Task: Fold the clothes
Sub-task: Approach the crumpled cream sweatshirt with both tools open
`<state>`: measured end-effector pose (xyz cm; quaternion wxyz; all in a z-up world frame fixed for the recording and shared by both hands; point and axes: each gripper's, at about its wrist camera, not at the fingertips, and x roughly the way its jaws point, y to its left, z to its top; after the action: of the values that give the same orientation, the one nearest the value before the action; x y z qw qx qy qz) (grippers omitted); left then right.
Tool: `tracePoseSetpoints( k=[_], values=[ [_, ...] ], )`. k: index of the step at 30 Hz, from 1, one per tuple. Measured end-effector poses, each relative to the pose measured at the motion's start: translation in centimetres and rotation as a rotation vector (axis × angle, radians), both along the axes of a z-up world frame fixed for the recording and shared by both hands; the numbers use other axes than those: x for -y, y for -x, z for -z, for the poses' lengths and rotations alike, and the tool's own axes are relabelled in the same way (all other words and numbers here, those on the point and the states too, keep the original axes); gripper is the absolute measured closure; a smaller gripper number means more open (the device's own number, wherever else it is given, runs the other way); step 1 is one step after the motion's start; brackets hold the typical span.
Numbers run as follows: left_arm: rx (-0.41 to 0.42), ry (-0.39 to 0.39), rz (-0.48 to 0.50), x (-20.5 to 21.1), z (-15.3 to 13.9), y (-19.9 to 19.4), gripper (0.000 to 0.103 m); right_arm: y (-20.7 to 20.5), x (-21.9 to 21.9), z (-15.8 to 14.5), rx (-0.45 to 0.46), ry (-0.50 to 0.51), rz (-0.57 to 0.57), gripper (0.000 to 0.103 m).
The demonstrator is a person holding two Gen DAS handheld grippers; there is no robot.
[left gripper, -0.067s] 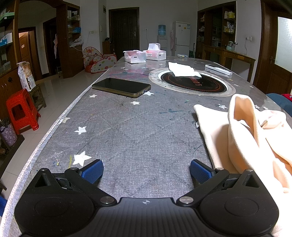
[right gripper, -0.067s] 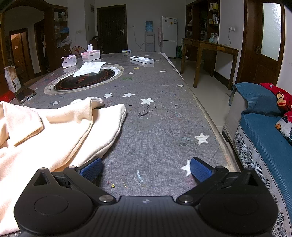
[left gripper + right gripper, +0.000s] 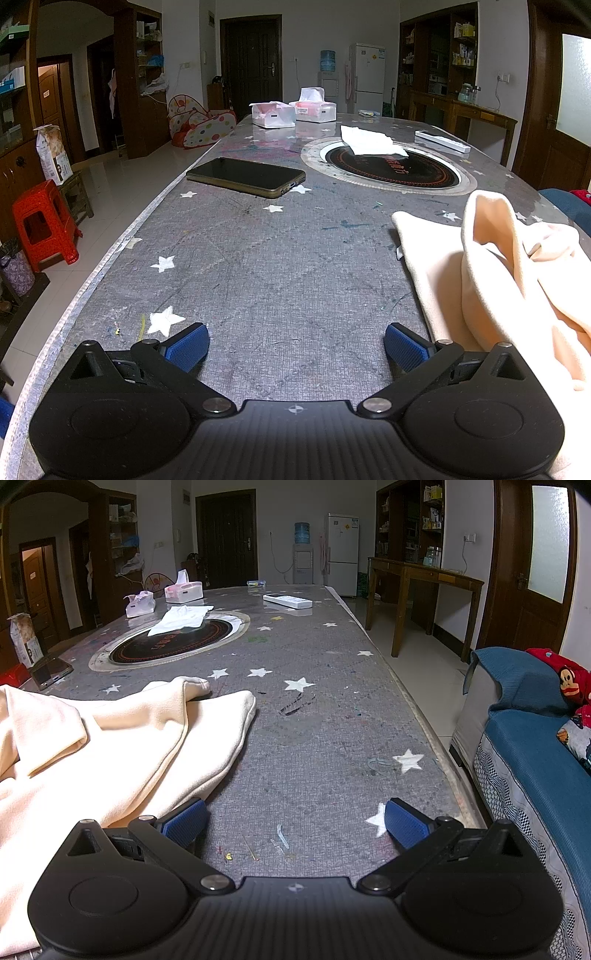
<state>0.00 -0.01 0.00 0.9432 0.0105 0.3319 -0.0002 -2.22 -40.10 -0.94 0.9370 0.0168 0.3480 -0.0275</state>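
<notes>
Blue-padded fingers of the left gripper (image 3: 296, 345) spread wide, nothing between them, only bare grey star-print table (image 3: 280, 280) under the gap. Right gripper (image 3: 295, 825) likewise spread wide, holding nothing, over bare table surface near the right table edge. Cream garment (image 3: 517, 288) lies crumpled on the table between the two grippers: in the left wrist view it sits just right of the right-hand finger, with one fold standing up in a hump; in the right wrist view the same garment (image 3: 122, 749) fills the left side, its edge just beside the left-hand finger, whether it touches is unclear. One flat layer with a rounded corner points toward table centre, a second rolled fold lies on top of it. Farther out on the left half, black phone (image 3: 246, 177) lies flat near the left table edge, well apart from the cloth. Beyond it, round black inset hotplate (image 3: 391, 168) in the table with a white tissue (image 3: 371, 141) lying over its far rim. White remote (image 3: 287, 600) rests past the hotplate toward the right edge. Two tissue boxes (image 3: 293, 110) stand side by side at the far end. Off the table: red plastic stool (image 3: 44, 223) on the floor left, blue sofa (image 3: 532, 738) right, white fridge (image 3: 342, 554) against the back wall.
</notes>
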Motion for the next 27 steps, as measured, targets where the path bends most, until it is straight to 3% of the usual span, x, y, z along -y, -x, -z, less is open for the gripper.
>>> tracePoseSetpoints(
  k=[12,19,27],
  values=[
    [-0.011,0.003,-0.005,-0.1,-0.2,0.1,0.000,0.1,-0.1,0.0,-0.001,0.001,0.001,0.000],
    [-0.028,0.030,-0.060,-0.3,-0.6,2.1,0.000,1.3,-0.6,-0.2,-0.008,-0.003,-0.019,0.000],
    [0.011,0.049,-0.063,0.6,-2.4,5.0,0.000,2.9,-0.7,-0.5,-0.012,-0.006,-0.019,0.000]
  ],
)
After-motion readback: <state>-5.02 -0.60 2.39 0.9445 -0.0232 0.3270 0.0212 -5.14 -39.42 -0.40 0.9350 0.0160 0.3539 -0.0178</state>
